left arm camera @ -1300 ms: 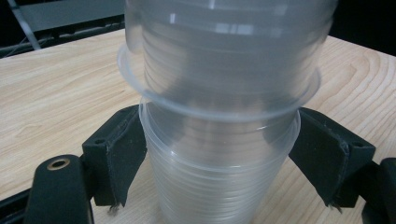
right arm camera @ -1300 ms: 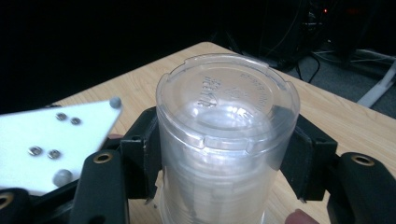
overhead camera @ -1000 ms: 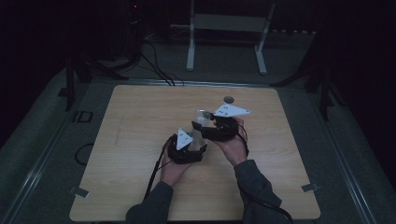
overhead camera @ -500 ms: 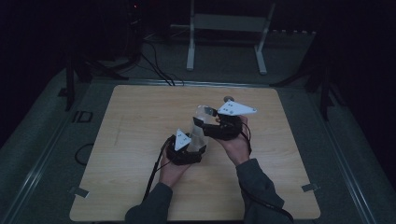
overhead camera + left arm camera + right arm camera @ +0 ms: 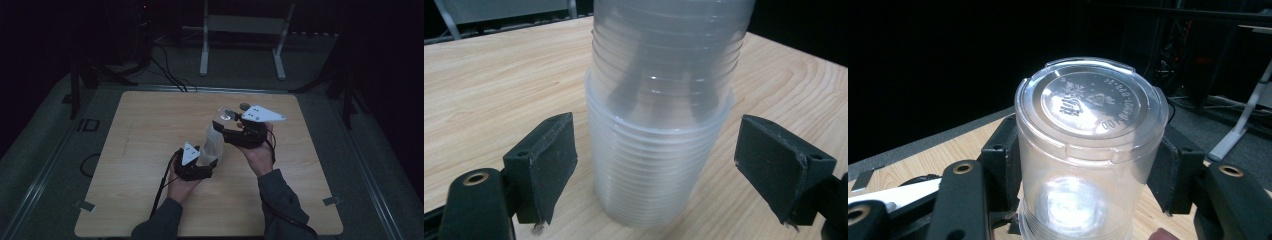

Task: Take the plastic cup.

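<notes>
At six o'clock on the wooden table [image 5: 150,130], two sleeved forearms reach in. The left gripper [image 5: 196,167], jaws spread wide, flanks the base of an upside-down stack of clear plastic cups [image 5: 656,165] without touching it. Just beyond, toward one o'clock, the right gripper [image 5: 235,131] has its jaws clamped on the top cup [image 5: 1090,145], lifted part way off the stack. The step appears to be separating one cup. Next, the left gripper likely must close on the stack to steady it.
</notes>
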